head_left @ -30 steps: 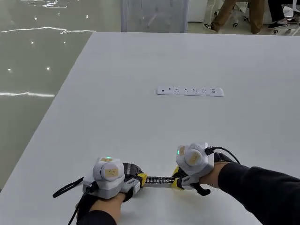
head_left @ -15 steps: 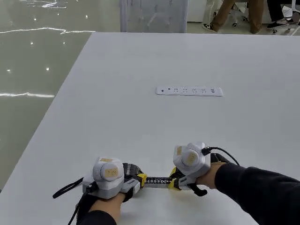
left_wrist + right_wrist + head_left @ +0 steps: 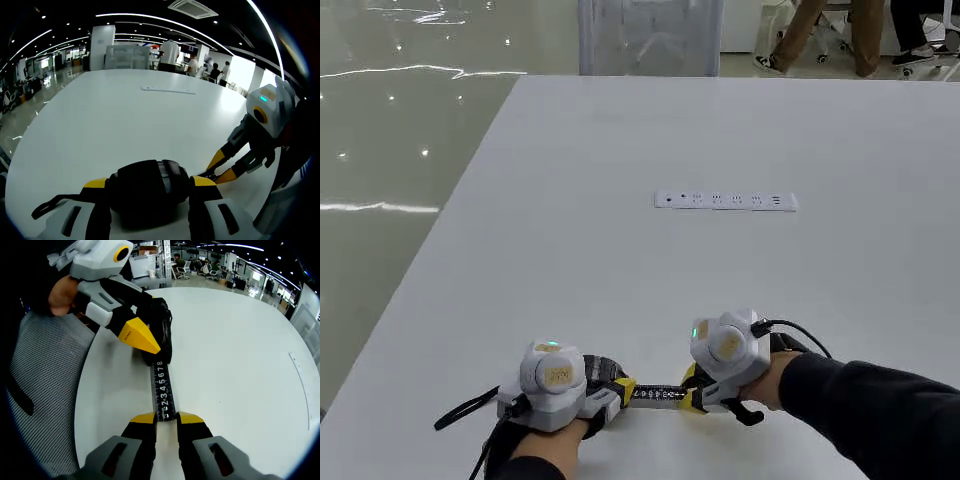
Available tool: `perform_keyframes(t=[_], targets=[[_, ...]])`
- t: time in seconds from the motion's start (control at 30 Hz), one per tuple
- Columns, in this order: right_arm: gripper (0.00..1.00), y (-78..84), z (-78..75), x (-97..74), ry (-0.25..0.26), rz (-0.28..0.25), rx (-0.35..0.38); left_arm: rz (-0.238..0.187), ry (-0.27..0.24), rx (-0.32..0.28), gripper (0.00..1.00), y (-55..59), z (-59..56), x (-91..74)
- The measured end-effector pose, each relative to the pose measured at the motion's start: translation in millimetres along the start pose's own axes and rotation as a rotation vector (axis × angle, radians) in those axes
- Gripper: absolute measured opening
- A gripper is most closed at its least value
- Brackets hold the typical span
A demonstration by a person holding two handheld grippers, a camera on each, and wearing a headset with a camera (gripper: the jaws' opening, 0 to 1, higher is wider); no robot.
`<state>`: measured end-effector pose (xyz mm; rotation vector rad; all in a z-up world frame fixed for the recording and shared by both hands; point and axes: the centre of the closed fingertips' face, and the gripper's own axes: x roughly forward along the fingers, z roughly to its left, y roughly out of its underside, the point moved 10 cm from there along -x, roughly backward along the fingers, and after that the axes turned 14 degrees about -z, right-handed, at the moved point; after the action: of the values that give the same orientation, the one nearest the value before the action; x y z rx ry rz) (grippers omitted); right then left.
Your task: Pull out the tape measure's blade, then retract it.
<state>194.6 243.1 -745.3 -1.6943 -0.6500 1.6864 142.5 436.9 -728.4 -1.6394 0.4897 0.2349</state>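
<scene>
1. A black wrist strap (image 3: pixel 460 408) trails from the tape measure across the white counter (image 3: pixel 620 200) toward its left edge and lies slack.
2. The left tool (image 3: pixel 150 182) has its jaws set apart by the width of the housing. One yellow-tipped jaw presses each side of the black tape measure (image 3: pixel 150 195), so the tool is clamped on it. In the head view the tape measure sits near the counter's front edge, just under this tool's grey body.
3. The blade (image 3: pixel 162 387) runs out of the tape measure's mouth toward the right tool. It is a short black strip with white numerals from 1 to 9 showing, and it hangs low over the counter. I cannot tell whether it touches the surface.
4. The right tool (image 3: pixel 165 417) has its jaws drawn almost together, with the free end of the blade pinched between the two yellow tips. In the head view the two tools stand close to each other, joined by the exposed strip.
5. A black cable (image 3: pixel 800 325) loops from the right tool's body back over a dark sleeve (image 3: pixel 880 410).
6. A white power strip (image 3: pixel 725 200) lies flat farther back on the counter, well apart from both tools.
7. In the right gripper view a grey mesh chair back (image 3: pixel 45 380) stands beside the counter's edge.
</scene>
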Motion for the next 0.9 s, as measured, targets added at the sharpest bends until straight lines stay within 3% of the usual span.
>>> perform_keyframes(t=[0.9], targets=[[0.11, -5.7, -0.3, 4.6, 0.015, -0.006, 0.003, 0.010, 0.001, -0.006, 0.58, -0.8, 0.3, -0.3]])
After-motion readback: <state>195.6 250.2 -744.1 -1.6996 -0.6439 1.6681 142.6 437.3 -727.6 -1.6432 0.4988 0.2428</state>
